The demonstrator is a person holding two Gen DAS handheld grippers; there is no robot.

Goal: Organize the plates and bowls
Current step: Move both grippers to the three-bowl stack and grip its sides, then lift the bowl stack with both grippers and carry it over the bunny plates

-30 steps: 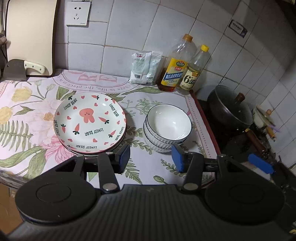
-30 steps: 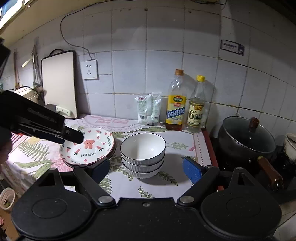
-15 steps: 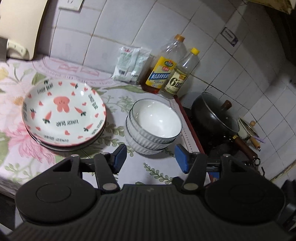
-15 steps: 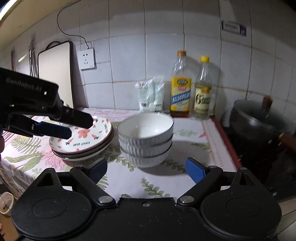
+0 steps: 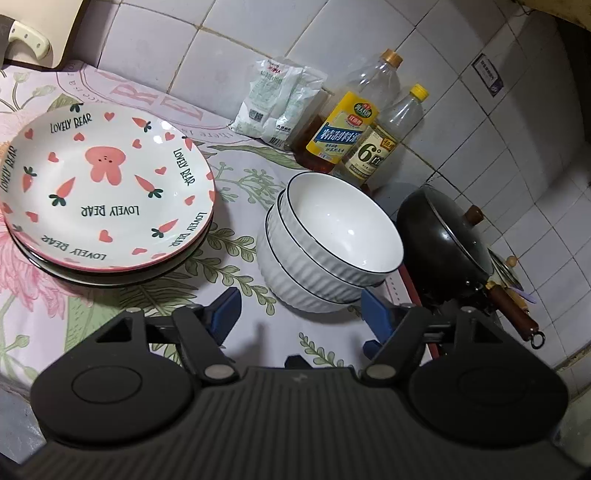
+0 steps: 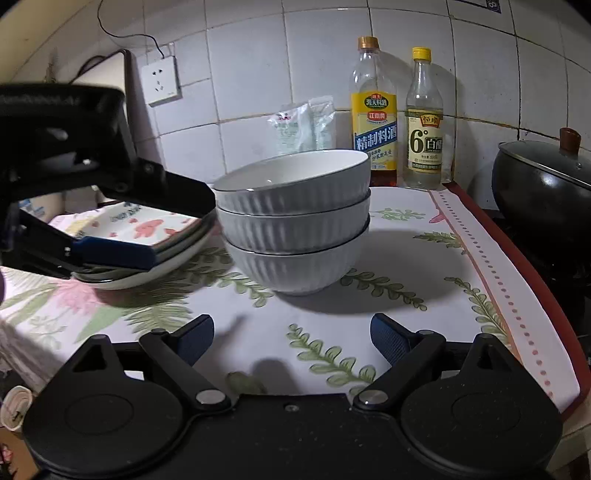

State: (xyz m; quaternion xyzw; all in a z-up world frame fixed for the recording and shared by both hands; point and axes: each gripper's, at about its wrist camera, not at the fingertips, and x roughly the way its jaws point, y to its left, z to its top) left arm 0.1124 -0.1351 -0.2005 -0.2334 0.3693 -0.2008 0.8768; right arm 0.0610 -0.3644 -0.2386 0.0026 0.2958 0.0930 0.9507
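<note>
A home kitchen counter, set against a white tiled wall.

Ahead of the right jaws a floral cloth covers the worktop, bearing a stack of white ribbed bowls and, to their left, a pile of carrot-print plates. Beyond the bowls, against the tiles, stand a cooking-wine bottle, a vinegar bottle and white seasoning packets. To the right of the jaws a lidded black wok sits on a stove. A wall socket and a leaning cutting board lie far left.
</note>
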